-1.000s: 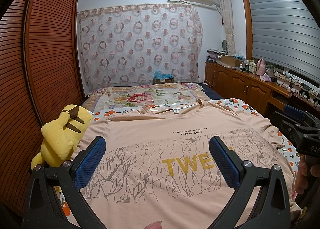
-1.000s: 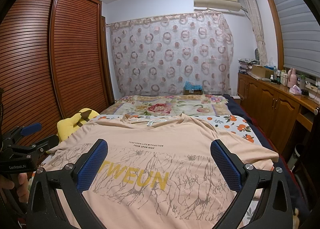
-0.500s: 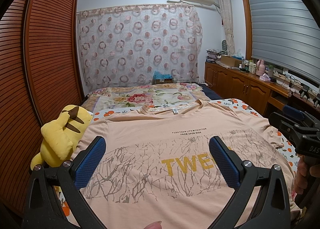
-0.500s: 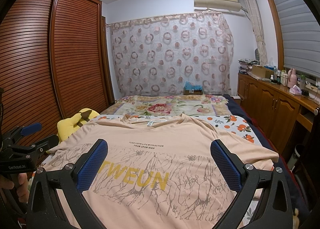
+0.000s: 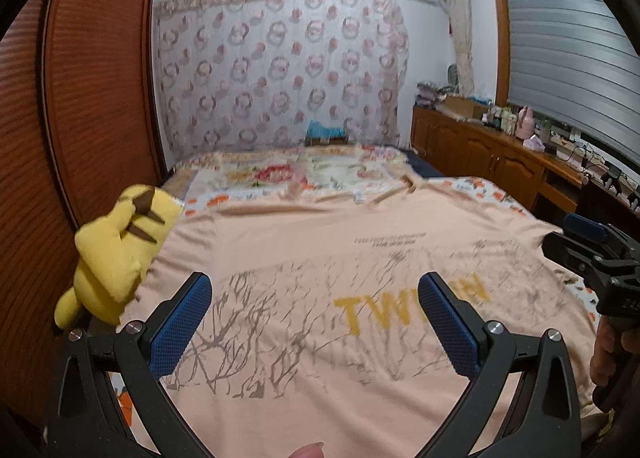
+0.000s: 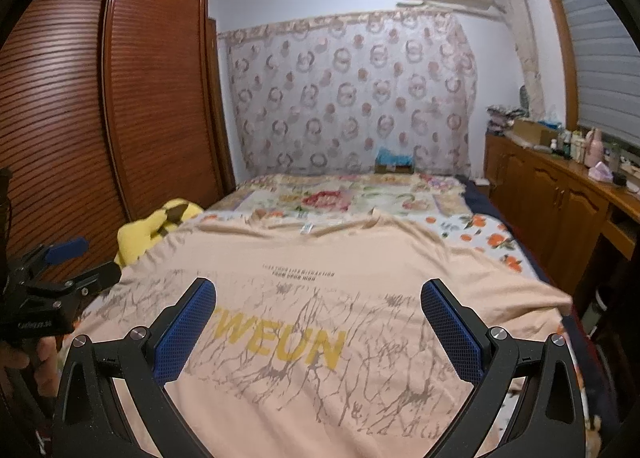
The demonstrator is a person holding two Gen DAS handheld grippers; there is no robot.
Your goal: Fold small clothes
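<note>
Peach cotton T-shirt w/ yellow "TWEUN" lettering & grey branch print (image 5: 320, 298) lies spread flat, print up, on the bed w/ orange-fruit sheet (image 6: 486, 236), filling centre & lower frame in both views. Left claw (image 5: 316, 322) & right claw (image 6: 320, 328) each have blue pads wide apart, holding nothing, above the shirt's near hem. Yellow plush toy w/ brown stripes (image 5: 120, 246) sits mid-left, touching the shirt's sleeve edge.

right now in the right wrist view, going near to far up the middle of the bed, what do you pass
peach t-shirt with its yellow lettering → small black print → collar label → floral blanket → blue-topped box → patterned curtain
</note>
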